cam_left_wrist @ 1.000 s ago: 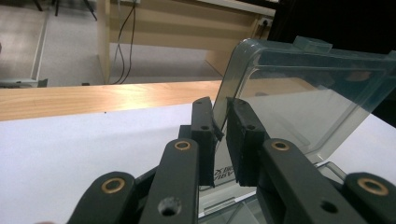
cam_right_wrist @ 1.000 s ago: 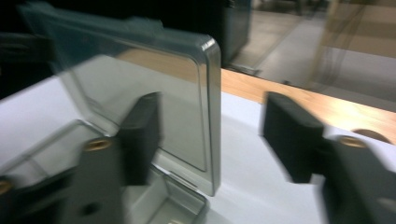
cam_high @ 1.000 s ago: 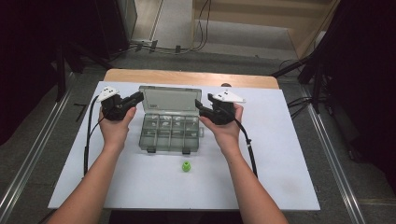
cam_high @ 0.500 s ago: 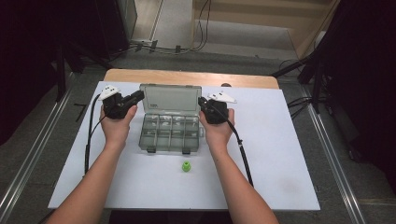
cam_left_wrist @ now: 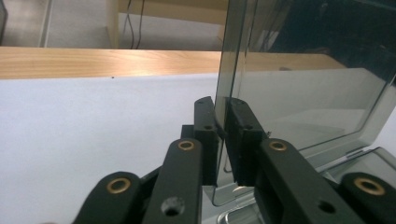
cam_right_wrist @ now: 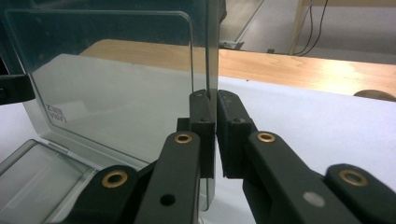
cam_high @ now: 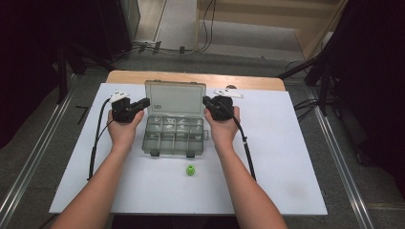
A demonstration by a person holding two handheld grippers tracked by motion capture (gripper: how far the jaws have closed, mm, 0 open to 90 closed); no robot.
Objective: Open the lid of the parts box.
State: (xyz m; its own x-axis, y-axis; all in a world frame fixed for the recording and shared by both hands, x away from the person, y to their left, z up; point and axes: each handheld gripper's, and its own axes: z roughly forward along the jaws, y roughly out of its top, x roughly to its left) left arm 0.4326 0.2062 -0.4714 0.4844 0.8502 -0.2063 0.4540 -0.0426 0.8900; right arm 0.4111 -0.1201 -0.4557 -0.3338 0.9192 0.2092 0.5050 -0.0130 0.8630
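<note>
The clear lid (cam_high: 175, 98) of the compartment box (cam_high: 174, 136), near the table's far edge, is held upright. Its left side edge is clamped by the left gripper (cam_high: 142, 103), its right by the right gripper (cam_high: 206, 101); the hinge runs between them.

We count 1 clear organizer box (cam_high: 174, 129), 1 green cap (cam_high: 190, 170), 2 grippers: left (cam_high: 143, 103), right (cam_high: 207, 101).

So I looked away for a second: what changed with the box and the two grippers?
The right gripper came in and closed on the lid edge. The left gripper tightened its pinch on the opposite edge. The box, the green piece and the lid, upright, stayed put.
</note>
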